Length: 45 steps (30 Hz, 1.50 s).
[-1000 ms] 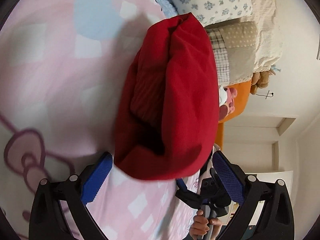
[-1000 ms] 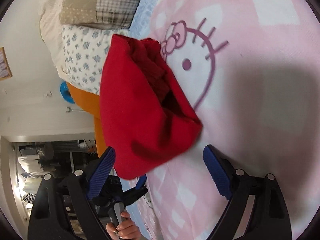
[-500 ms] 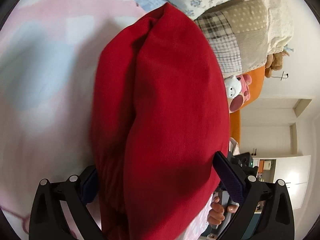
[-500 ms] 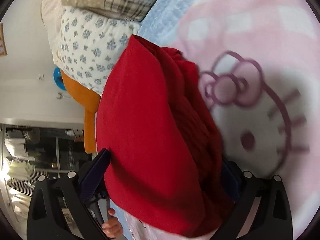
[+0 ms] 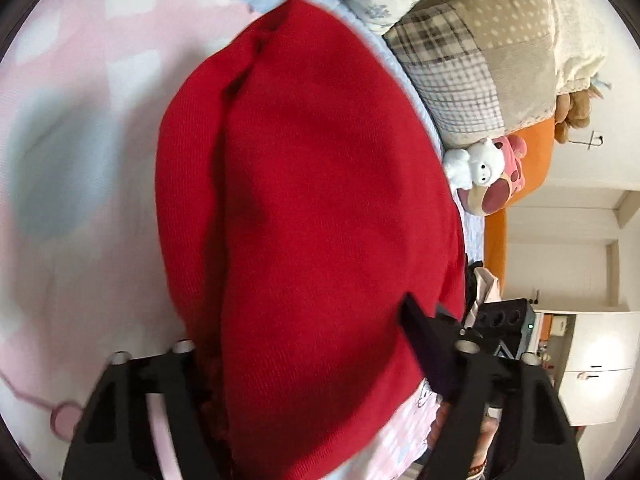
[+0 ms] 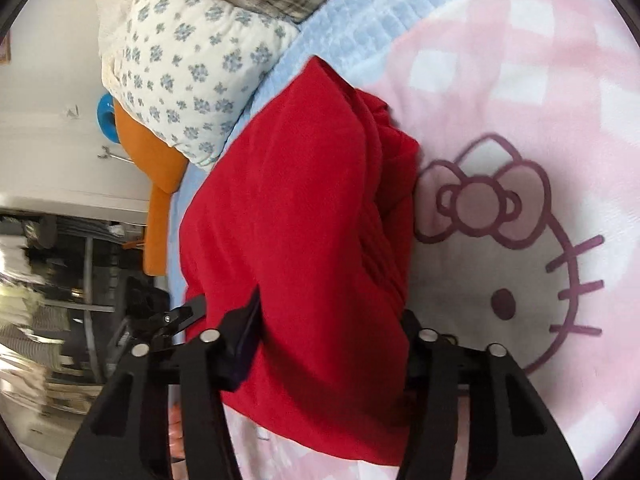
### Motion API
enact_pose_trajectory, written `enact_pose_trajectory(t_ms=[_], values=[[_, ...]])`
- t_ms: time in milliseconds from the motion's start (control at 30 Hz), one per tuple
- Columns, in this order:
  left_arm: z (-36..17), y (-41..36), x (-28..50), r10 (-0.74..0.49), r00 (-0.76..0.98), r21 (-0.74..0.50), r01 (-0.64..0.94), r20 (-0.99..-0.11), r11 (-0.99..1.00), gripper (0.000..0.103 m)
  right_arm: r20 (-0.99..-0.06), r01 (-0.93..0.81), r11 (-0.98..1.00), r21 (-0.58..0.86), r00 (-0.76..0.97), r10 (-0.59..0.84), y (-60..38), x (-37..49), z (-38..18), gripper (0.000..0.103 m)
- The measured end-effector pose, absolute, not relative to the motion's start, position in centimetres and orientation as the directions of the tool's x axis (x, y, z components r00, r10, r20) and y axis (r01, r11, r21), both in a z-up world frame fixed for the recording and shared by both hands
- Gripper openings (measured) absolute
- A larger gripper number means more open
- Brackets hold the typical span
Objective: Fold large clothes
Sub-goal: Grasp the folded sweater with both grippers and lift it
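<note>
A folded red garment (image 5: 312, 216) lies as a thick bundle on the pink Hello Kitty blanket (image 5: 80, 152). My left gripper (image 5: 308, 344) is closed around one end of the bundle, jaws pressing into the cloth from both sides. In the right wrist view the same red garment (image 6: 304, 216) fills the middle, and my right gripper (image 6: 332, 332) is closed around its other end. The left finger's pad is hidden behind cloth in the left view; the right finger's pad is mostly hidden in the right view.
Pillows (image 5: 472, 64) and a floral pillow (image 6: 188, 64) are stacked at the head of the bed beside an orange cushion (image 6: 160, 184). A plush toy (image 5: 484, 172) sits near the garment. A white cabinet (image 5: 592, 364) and shelving (image 6: 48, 280) stand beyond the bed edge.
Both grippers moved forward onto the red bundle from open positions short of it, and their jaws closed in on its two ends.
</note>
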<state>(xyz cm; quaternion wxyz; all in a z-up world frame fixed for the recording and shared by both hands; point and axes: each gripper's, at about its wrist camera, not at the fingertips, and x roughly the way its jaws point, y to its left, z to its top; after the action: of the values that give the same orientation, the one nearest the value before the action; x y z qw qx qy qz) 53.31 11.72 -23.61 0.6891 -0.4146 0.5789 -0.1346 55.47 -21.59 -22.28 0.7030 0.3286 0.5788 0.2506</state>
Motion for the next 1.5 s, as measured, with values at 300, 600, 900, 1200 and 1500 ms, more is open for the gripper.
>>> enact_pose_trajectory(t_ms=[300, 600, 900, 1200, 1500], values=[[-15.4, 15.3, 48.7, -0.662, 0.37, -0.755, -0.233, -0.652, 0.613, 0.067, -0.564, -0.067, 0.592, 0.803, 0.237, 0.791, -18.2, 53.0, -15.0, 0.043], [-5.2, 31.0, 35.6, -0.491, 0.587, -0.715, -0.233, -0.644, 0.659, 0.067, -0.427, -0.288, 0.446, 0.847, 0.13, 0.895, -0.1, 47.2, -7.6, 0.043], [-2.8, 48.7, 18.6, -0.283, 0.758, -0.7, -0.301, -0.588, 0.647, 0.067, -0.366, -0.458, 0.3, 0.837, -0.062, 0.928, 20.7, 39.4, -4.6, 0.043], [-9.0, 59.2, 7.7, -0.177, 0.788, -0.693, -0.381, -0.59, 0.612, 0.067, -0.403, -0.48, 0.265, 0.836, -0.209, 0.891, 33.7, 32.4, -10.1, 0.043], [-22.6, 58.7, 5.1, -0.268, 0.755, -0.741, -0.394, -0.598, 0.544, 0.068, -0.493, -0.467, 0.332, 0.82, -0.279, 0.824, 33.8, 29.0, -20.9, 0.043]])
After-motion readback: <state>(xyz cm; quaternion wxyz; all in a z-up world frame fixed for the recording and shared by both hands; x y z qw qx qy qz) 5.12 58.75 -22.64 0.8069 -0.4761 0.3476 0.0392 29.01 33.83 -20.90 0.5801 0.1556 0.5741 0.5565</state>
